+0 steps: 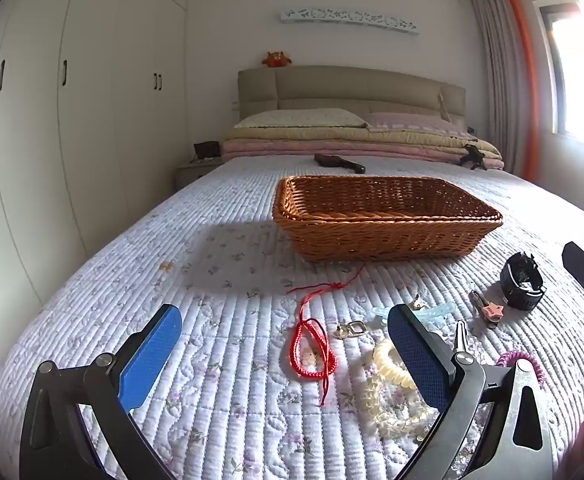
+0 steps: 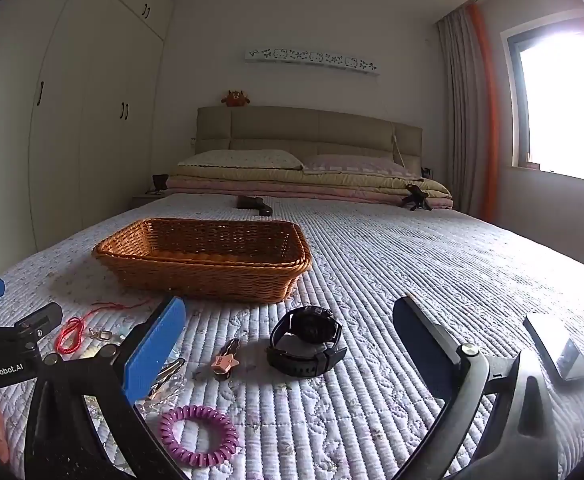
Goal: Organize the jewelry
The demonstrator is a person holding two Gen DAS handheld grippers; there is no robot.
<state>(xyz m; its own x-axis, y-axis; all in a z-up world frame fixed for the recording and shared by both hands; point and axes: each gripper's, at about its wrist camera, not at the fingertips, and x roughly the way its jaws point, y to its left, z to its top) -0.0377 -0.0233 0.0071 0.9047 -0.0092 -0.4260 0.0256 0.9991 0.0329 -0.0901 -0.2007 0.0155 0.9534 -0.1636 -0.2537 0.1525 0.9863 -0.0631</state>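
I read "GenRobot.AI" on my left claw (image 1: 284, 352), spread wide above the red cord bracelet (image 1: 311, 354), whose long axis runs toward the wicker basket (image 1: 375, 240) on the quilted bed (image 1: 212, 280); nothing shows inside it. My right claw (image 2: 288, 344) gapes, empty, around the black watch (image 2: 305, 340), with the purple coil hair tie (image 2: 198, 434) nearer.

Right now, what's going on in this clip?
A person holds a claw in each hand over a quilted bed, about to sort jewelry. Both the left claw and right claw are open and empty. The wicker basket looks empty; the red cord bracelet, black watch and purple coil hair tie lie on the quilt.
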